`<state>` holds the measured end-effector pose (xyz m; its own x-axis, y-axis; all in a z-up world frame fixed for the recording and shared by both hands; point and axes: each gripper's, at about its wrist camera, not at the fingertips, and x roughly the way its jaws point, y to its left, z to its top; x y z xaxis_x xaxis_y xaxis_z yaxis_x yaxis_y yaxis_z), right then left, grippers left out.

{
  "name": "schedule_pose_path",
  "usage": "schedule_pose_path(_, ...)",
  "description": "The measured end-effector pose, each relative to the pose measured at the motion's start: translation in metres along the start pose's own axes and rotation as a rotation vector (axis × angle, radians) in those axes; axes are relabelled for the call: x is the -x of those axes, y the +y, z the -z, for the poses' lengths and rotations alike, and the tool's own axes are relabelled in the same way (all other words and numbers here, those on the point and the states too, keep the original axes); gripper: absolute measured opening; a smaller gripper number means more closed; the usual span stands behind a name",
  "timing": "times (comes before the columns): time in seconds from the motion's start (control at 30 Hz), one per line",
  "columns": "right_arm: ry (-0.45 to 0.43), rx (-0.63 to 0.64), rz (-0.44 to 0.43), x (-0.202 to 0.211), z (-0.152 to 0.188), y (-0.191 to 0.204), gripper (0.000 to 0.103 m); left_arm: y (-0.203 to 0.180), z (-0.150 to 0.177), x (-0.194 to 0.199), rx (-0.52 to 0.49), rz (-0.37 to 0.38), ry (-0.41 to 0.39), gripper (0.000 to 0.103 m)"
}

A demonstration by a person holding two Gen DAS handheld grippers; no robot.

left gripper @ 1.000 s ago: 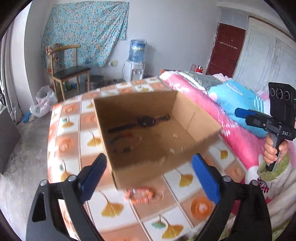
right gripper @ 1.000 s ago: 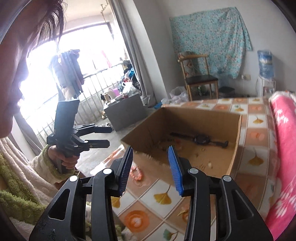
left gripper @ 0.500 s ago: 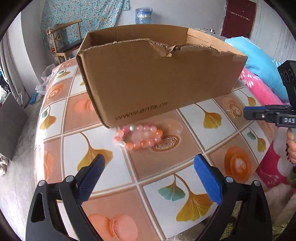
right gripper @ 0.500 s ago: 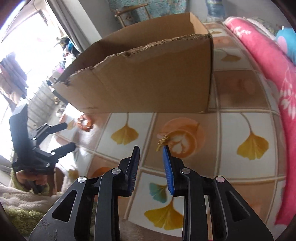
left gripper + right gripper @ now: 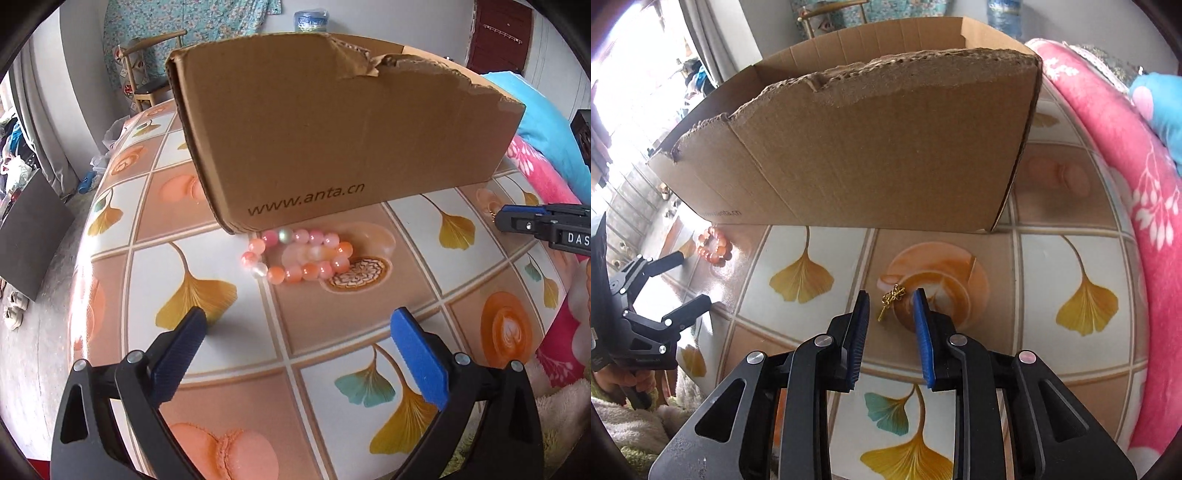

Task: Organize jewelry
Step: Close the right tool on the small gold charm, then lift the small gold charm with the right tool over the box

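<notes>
A cardboard box (image 5: 343,144) with a torn upper edge stands on a table (image 5: 236,354) covered in a cloth printed with ginkgo leaves and orange cups; the box's near wall carries a printed web address. A bead bracelet (image 5: 299,256) of pink, orange and pale beads lies flat on the cloth just in front of the box's lower left corner, close to the wall; whether it touches the cardboard cannot be told. The left gripper (image 5: 295,328) hangs above the table on the near side of the bracelet, its blue pads spread wide with nothing between them and no contact with the beads. In the right wrist view a small gold chain (image 5: 892,301) lies on the printed cup motif, well apart from the bracelet (image 5: 714,245), which shows far off to the left by the box's (image 5: 871,147) corner. The right gripper (image 5: 891,301) points steeply down at the chain; its jaws have just been closing and now stand narrowly apart, with the chain in the gap between the tips, and neither pad visibly presses on it. The left gripper (image 5: 689,280) also appears at the left edge of that view, jaws apart, held by a hand (image 5: 624,380) in a fleecy sleeve. A pink blanket (image 5: 1145,206) runs along the table's right side.
</notes>
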<state>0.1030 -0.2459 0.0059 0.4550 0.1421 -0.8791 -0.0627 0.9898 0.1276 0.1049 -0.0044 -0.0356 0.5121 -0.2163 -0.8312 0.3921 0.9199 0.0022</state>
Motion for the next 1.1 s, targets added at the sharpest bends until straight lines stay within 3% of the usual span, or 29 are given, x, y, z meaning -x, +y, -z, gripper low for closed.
schedule_pose_path(0.2,-0.003,0.026,0.027,-0.006,-0.002,0.011,0.015,-0.001,-0.002,-0.002,0.012,-0.011,0.012,0.098)
schedule_pose_path(0.37,0.004,0.05,0.012,-0.01,-0.005,0.02,0.001,-0.001,-0.001,-0.002,0.016,-0.014,0.008,0.098)
schedule_pose_path(0.5,0.002,0.075,-0.013,-0.011,-0.006,0.033,0.0,-0.001,-0.001,-0.002,0.015,-0.015,0.006,0.098)
schedule_pose_path(0.73,-0.063,0.115,-0.138,0.012,-0.01,0.063,0.0,-0.001,0.0,-0.003,0.016,-0.015,0.007,0.098)
schedule_pose_path(1.0,-0.045,0.025,-0.207,0.011,-0.007,0.028,0.0,-0.003,0.001,-0.002,-0.02,0.005,0.004,0.098)
schedule_pose_path(1.1,-0.033,0.003,-0.221,0.007,-0.008,0.023,0.0,-0.007,0.002,0.004,-0.05,-0.008,-0.033,0.097)
